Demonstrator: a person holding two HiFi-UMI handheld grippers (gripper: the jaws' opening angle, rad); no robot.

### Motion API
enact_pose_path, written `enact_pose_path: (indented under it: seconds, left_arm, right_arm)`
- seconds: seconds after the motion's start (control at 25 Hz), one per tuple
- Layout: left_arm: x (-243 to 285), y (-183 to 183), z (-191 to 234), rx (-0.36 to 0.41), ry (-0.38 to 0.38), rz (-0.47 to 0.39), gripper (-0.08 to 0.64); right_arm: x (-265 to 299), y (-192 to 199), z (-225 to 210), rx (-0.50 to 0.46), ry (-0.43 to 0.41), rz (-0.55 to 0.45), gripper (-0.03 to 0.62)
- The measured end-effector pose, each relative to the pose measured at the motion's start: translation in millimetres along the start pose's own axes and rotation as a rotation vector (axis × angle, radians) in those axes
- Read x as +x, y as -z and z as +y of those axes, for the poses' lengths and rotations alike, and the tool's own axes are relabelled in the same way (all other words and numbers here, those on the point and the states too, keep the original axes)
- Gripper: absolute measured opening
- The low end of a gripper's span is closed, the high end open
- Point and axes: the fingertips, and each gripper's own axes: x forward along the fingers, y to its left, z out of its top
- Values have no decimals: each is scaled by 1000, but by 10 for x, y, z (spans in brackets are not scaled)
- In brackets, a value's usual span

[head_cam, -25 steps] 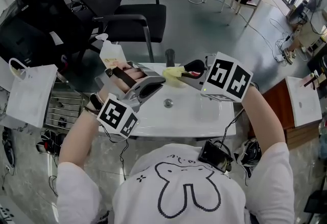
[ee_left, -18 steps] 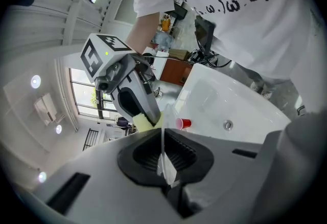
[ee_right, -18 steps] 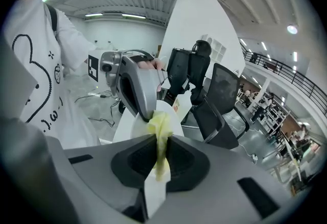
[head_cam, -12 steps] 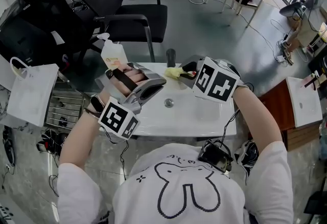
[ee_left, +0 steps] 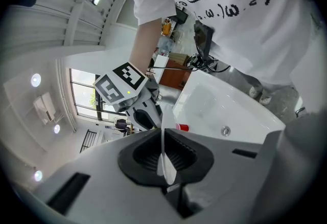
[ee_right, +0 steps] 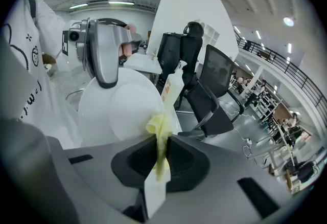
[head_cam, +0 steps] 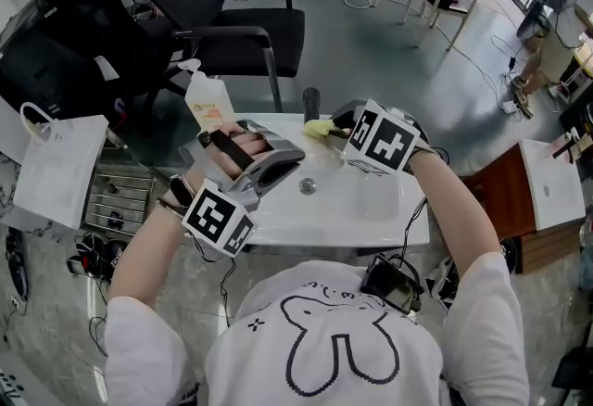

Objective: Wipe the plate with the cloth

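A round white plate [ee_right: 120, 108] stands on edge above the sink, and my left gripper [ee_right: 104, 81] is shut on its far rim. In the left gripper view that rim [ee_left: 162, 142] shows as a thin white edge between the shut jaws of my left gripper [ee_left: 164, 160]. My right gripper [ee_right: 160, 160] is shut on a yellow cloth [ee_right: 160, 128], whose bunched end lies at the plate's near rim. Whether it presses on the plate I cannot tell. In the head view the left gripper [head_cam: 278, 161] and right gripper [head_cam: 339, 131] face each other, with the cloth [head_cam: 320, 128] between them.
A white sink [head_cam: 371, 200] with a drain [head_cam: 307, 185] and a dark faucet [head_cam: 310, 103] lies below both grippers. A spray bottle [head_cam: 206, 100] stands at its back left. Black chairs [head_cam: 232, 15], a white paper bag [head_cam: 56, 168] and a wooden cabinet [head_cam: 514, 200] surround it.
My right gripper with the cloth has come down and leftward, closer to the plate. The left gripper and the plate have stayed in place.
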Motion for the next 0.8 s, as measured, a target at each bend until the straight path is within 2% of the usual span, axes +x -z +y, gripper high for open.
enact_pose_path:
  seconds: [0.2,0.4,0.56,0.8]
  left_arm:
    - [-10,-46,-28,-22,2,-13,18]
    - [-6,-52,-60,-7,5,-13,18]
    - [-30,-60,-30,21,-11,-16,18]
    - [-41,-99,-35,102,-30,-4,18]
  right_arm:
    - [-204,-261,-5,33,-7,-94,51]
    - [-377,-549,183,71,-99,-178,51]
    - [-398,-642,334,31,-131,-165,51]
    - [-291,-620,328,16,-98,-122,51]
